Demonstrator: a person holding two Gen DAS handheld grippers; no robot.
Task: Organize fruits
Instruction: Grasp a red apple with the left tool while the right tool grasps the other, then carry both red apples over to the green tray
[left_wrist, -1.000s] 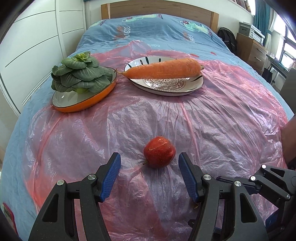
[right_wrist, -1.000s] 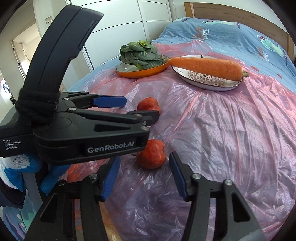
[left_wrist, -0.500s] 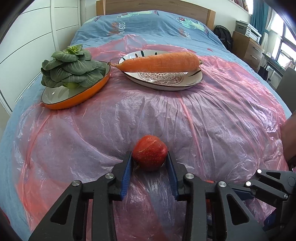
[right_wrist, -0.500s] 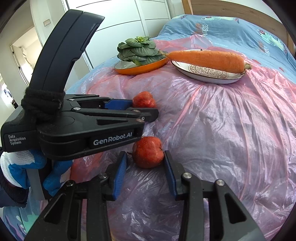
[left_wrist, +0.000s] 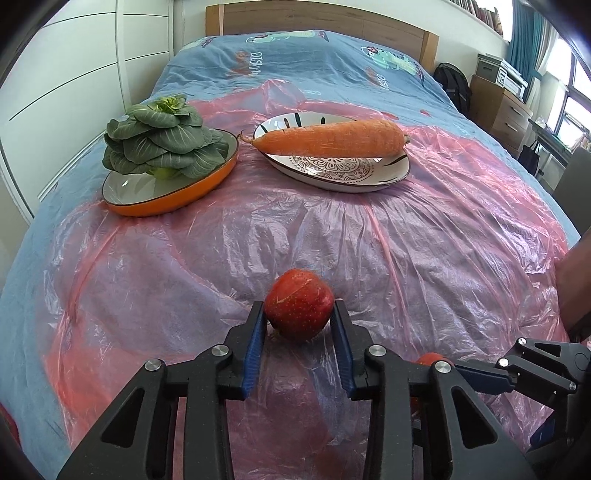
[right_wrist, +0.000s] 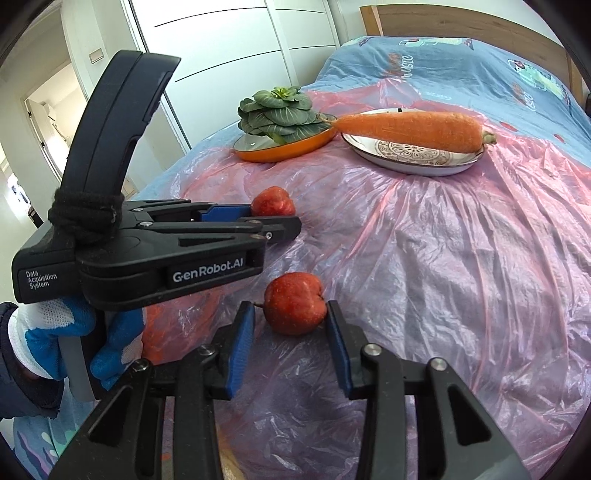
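Pink plastic sheeting (left_wrist: 424, 236) covers the near part of a bed (left_wrist: 295, 66) with a blue printed cover, and the fruit and dishes lie on it.

The left gripper (left_wrist: 298, 314) has its jaws clenched on a red apple (left_wrist: 298, 309): both blue pads (left_wrist: 255, 347) press against the fruit's sides. From this view I cannot tell whether the apple rests on the sheet or is just clear of it. The right wrist view shows the same gripper from the side, its black body marked GenRobot.AI, held by a hand in a blue and white glove (right_wrist: 59, 332).

The right gripper (right_wrist: 290, 321) brackets a second red apple (right_wrist: 294, 308), which lies on the plastic with its stem pointing left. The right pad touches or nearly touches the fruit, while a narrow gap shows between the left pad and the stem side, so the jaws are released, not yet clenched.

Farther up the bed sits an orange dish (left_wrist: 173, 199) carrying a head of green bok choy (left_wrist: 162, 144). Just beside it to the right is a patterned white plate (left_wrist: 340, 173) with a large carrot (left_wrist: 328, 138) lying across it, thin tip toward the orange dish. Both dishes are well apart from the apples.

White wardrobe doors (left_wrist: 74, 74) stand along the left of the bed, and a wooden headboard (left_wrist: 317, 18) closes the far end.
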